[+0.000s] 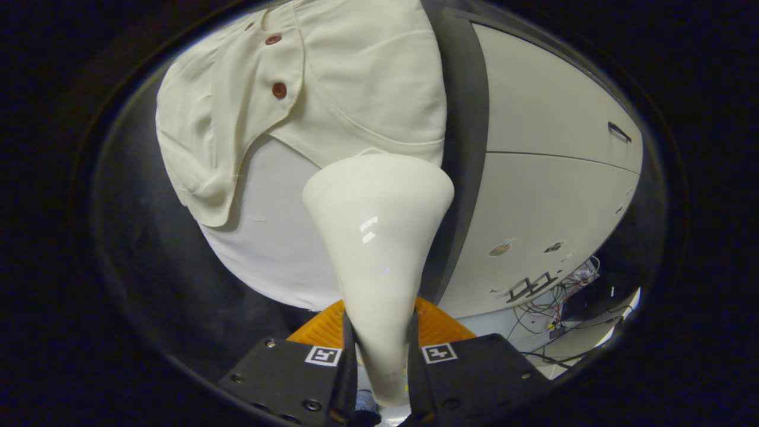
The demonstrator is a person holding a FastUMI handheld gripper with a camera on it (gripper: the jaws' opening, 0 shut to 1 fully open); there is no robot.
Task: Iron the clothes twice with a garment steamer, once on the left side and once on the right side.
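No words, brands or numbers can be read; the only signs are two square black-and-white markers [323, 356], one atop each finger of the tongs [381, 379].

A white board [267, 249] carries the cream shirt [332, 89], which hangs flat against it. Loose cables [551, 308] lie tangled on the pale floor [581, 341].

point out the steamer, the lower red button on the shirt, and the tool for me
steamer [379, 237]: gripper view, the glossy flared body.
lower red button [279, 90]: gripper view, the button's centre, on the shirt placket.
tool [382, 362]: gripper view, midway between fingertips, shut on the steamer's narrow handle.
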